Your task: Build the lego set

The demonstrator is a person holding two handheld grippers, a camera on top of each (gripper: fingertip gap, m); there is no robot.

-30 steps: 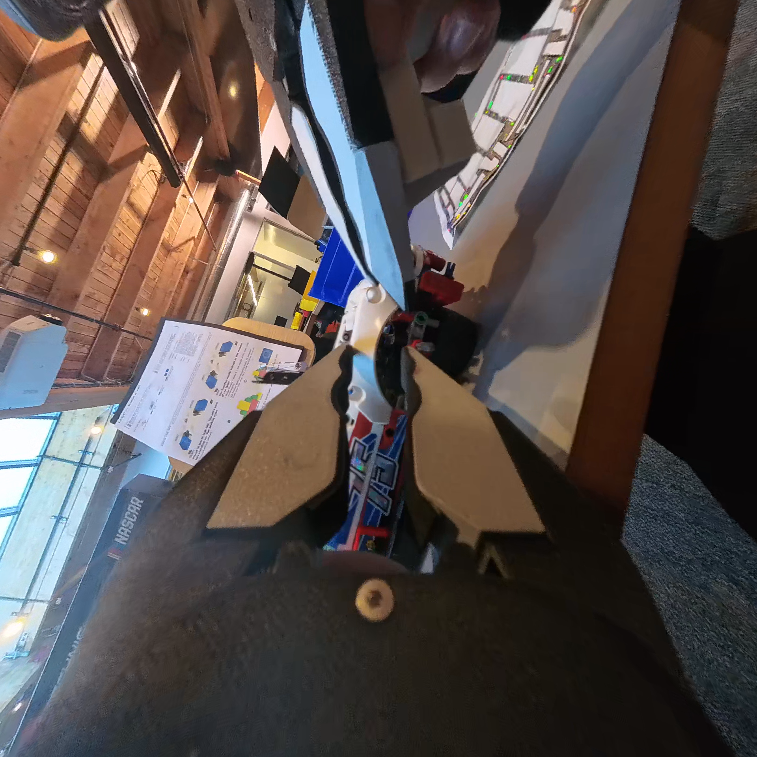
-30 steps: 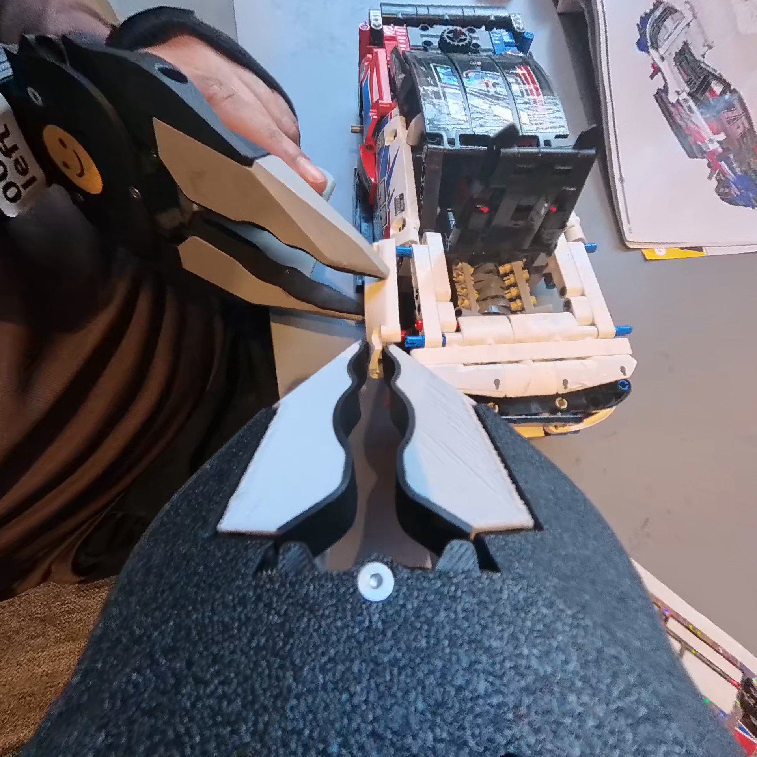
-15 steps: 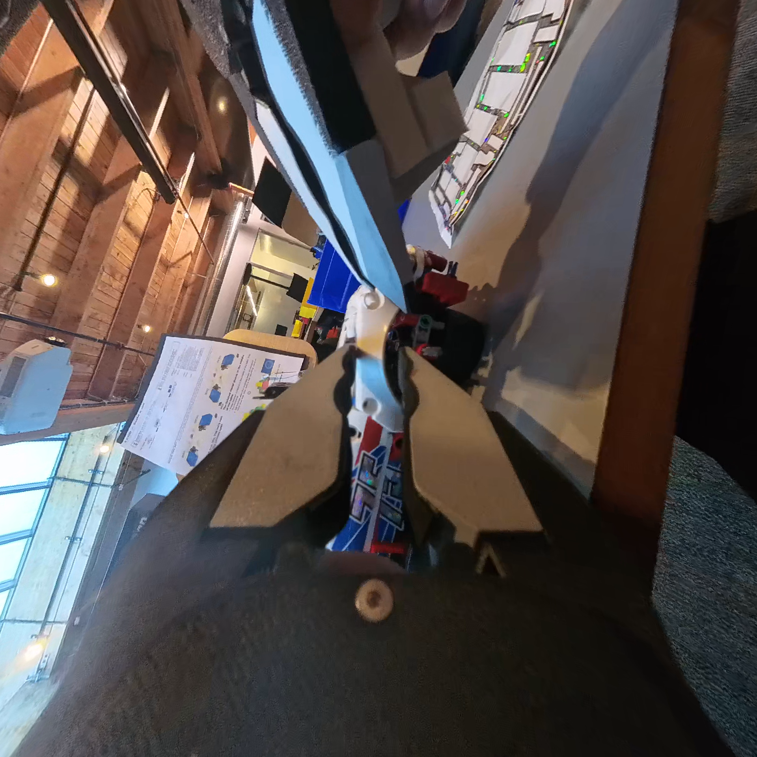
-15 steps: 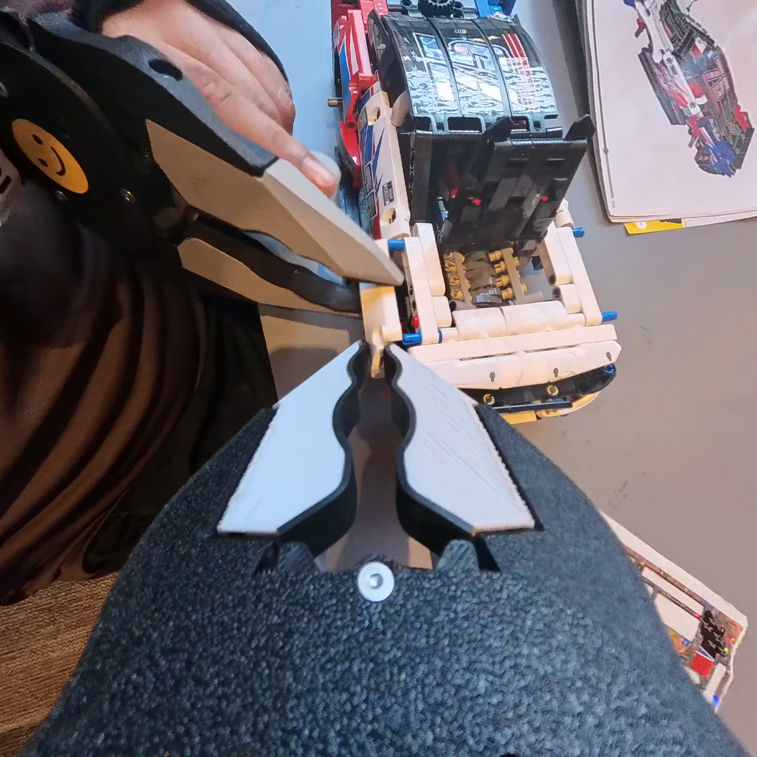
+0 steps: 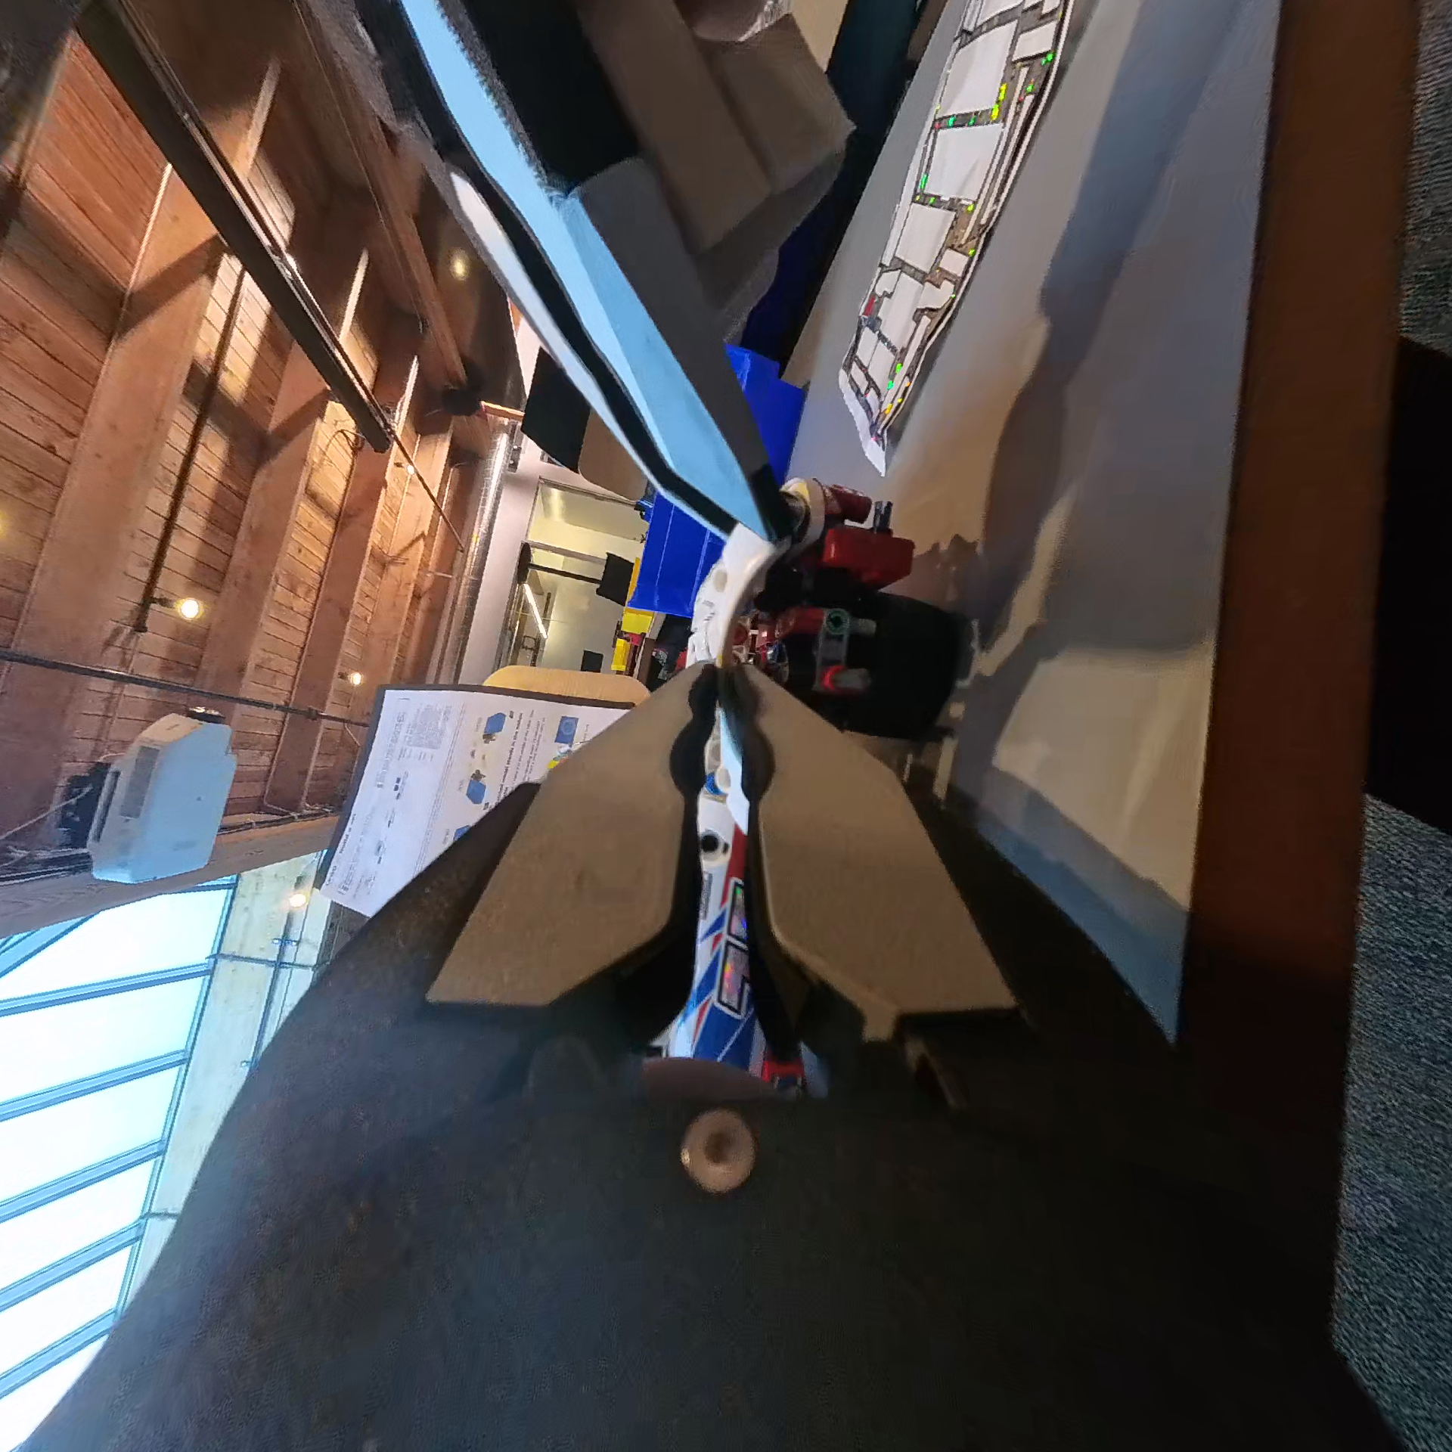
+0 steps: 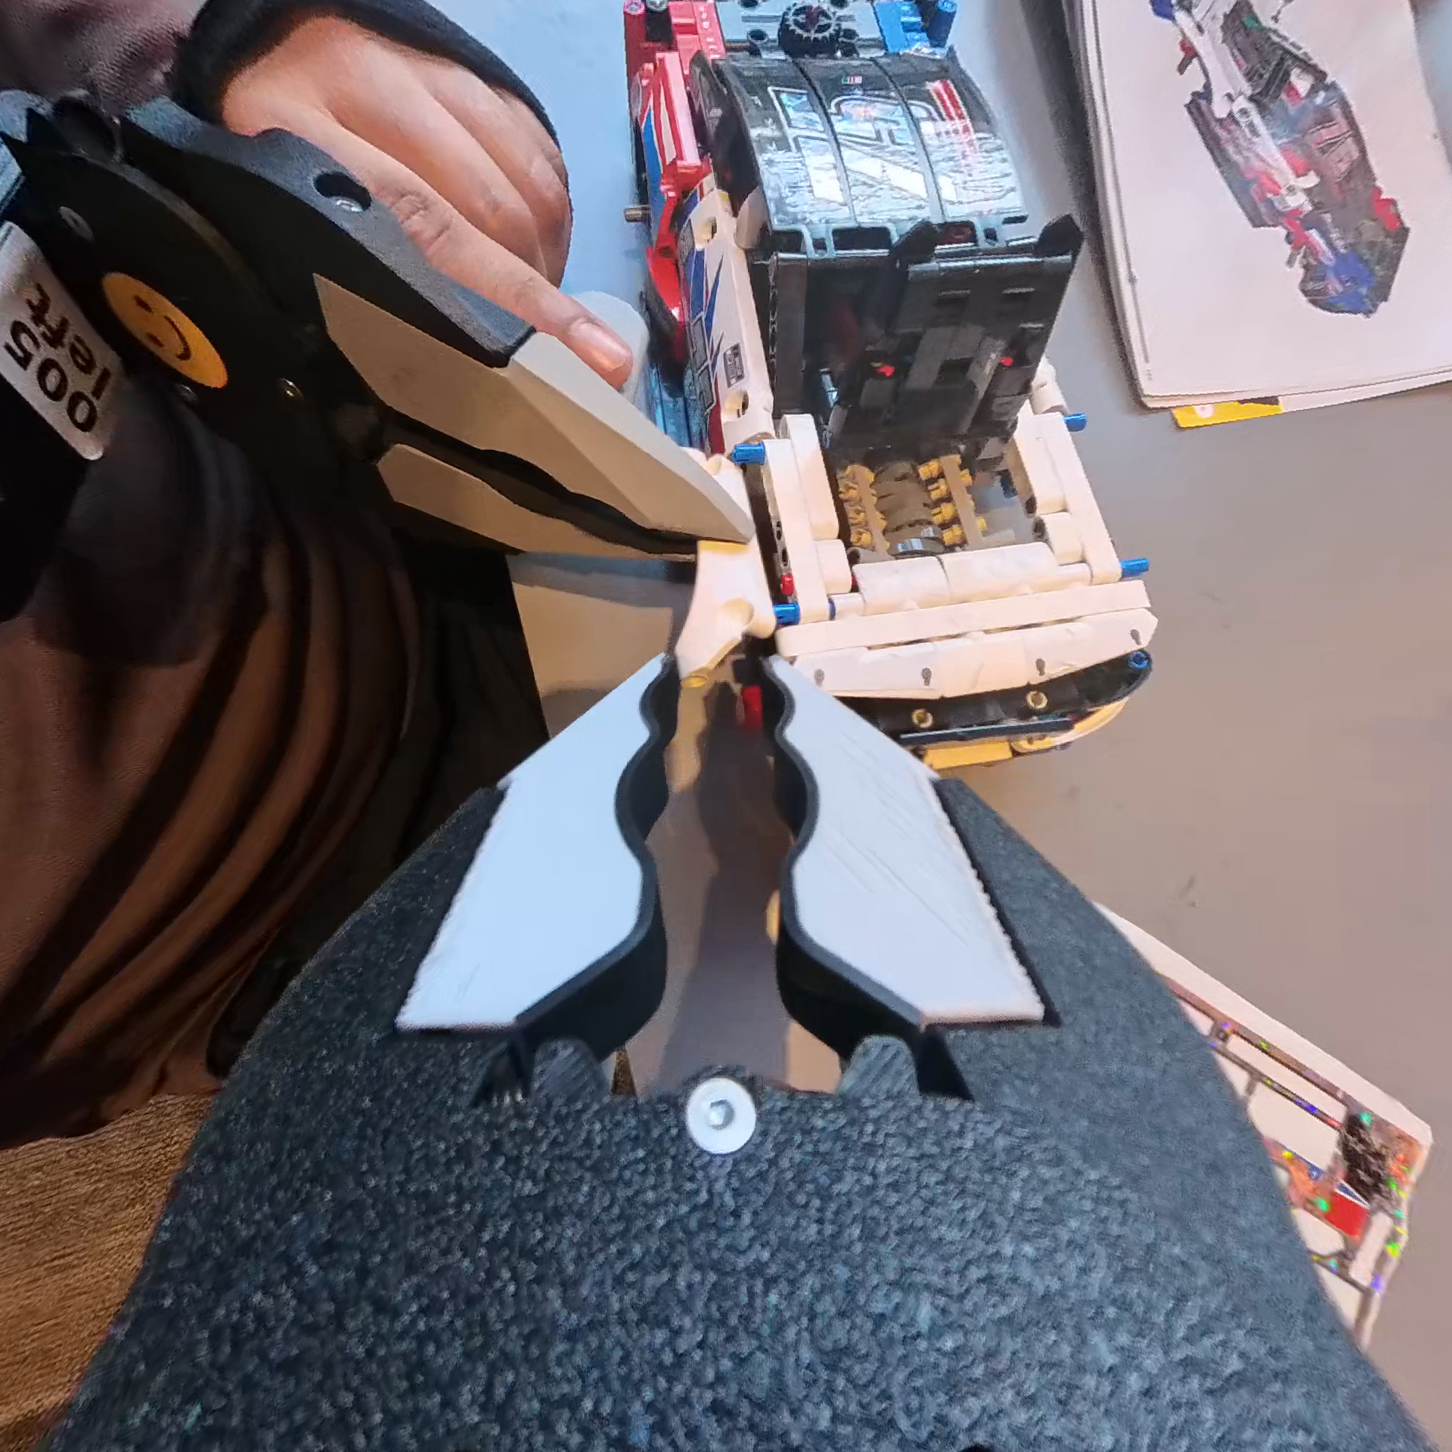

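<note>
The lego car [image 6: 880, 377] sits at upper centre on the grey table [image 6: 1257, 707], an instruction booklet [image 6: 1273, 196] at upper right. The left gripper [image 6: 731, 542], bearing a white printed label [image 6: 55, 369] and smiley sticker [image 6: 165, 330], pinches the car's white fender panel [image 6: 723, 589] with nearly closed jaws. The right gripper [image 6: 715, 676] stands slightly open just before that panel, holding nothing.

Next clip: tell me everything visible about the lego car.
The lego car is a partly built plastic race car: white nose and sides with red and blue markings, a black stickered roof, and an open bay showing tan engine pistons. It stands on the grey table. The left gripper is shut on its white corner panel; the right gripper is open at that same corner.
</note>
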